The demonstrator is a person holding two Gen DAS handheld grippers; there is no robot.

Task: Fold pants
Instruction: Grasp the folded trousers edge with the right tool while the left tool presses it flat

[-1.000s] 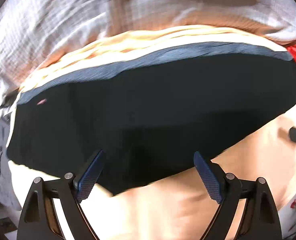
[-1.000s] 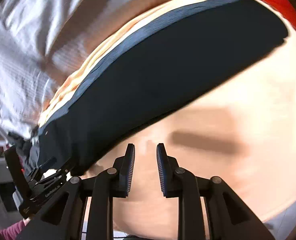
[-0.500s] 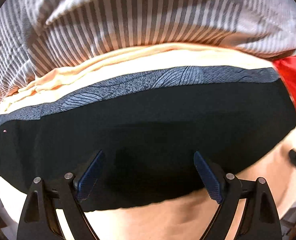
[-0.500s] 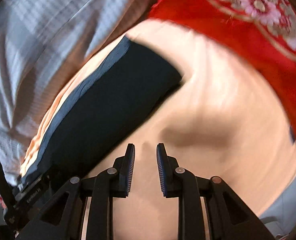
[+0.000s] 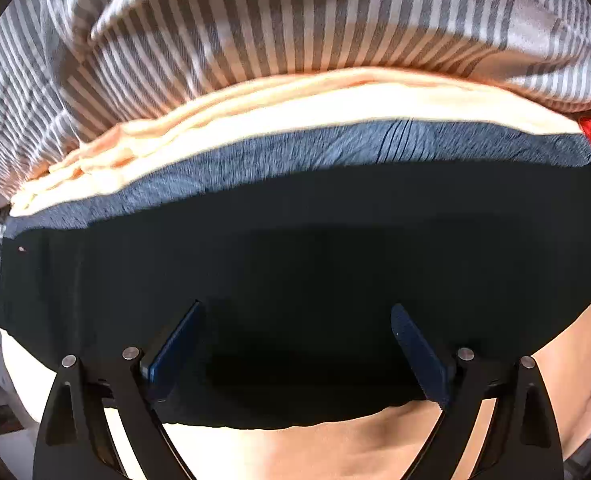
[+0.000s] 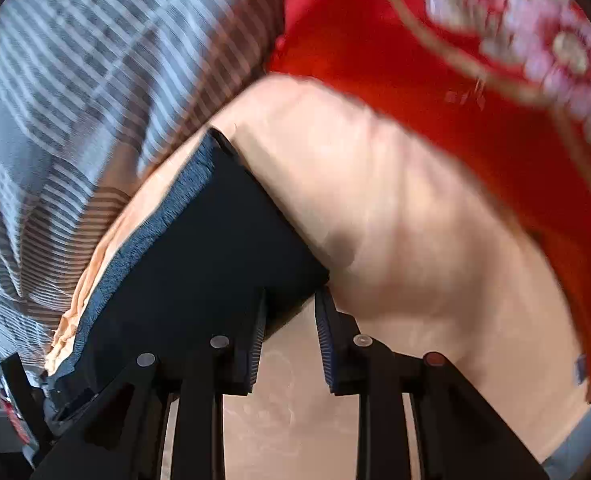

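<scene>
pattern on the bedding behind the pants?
Grey and white stripes on the bedding, clearest in the left wrist view, beyond the dark pants.

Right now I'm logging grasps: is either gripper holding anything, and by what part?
Nothing is held. The left gripper is wide open over the pants; the right gripper has a narrow, empty gap at the pants' corner.

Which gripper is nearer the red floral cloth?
Right. The right gripper points toward the red floral cloth beyond the peach sheet; the left gripper sees only its edge, far right.
</scene>
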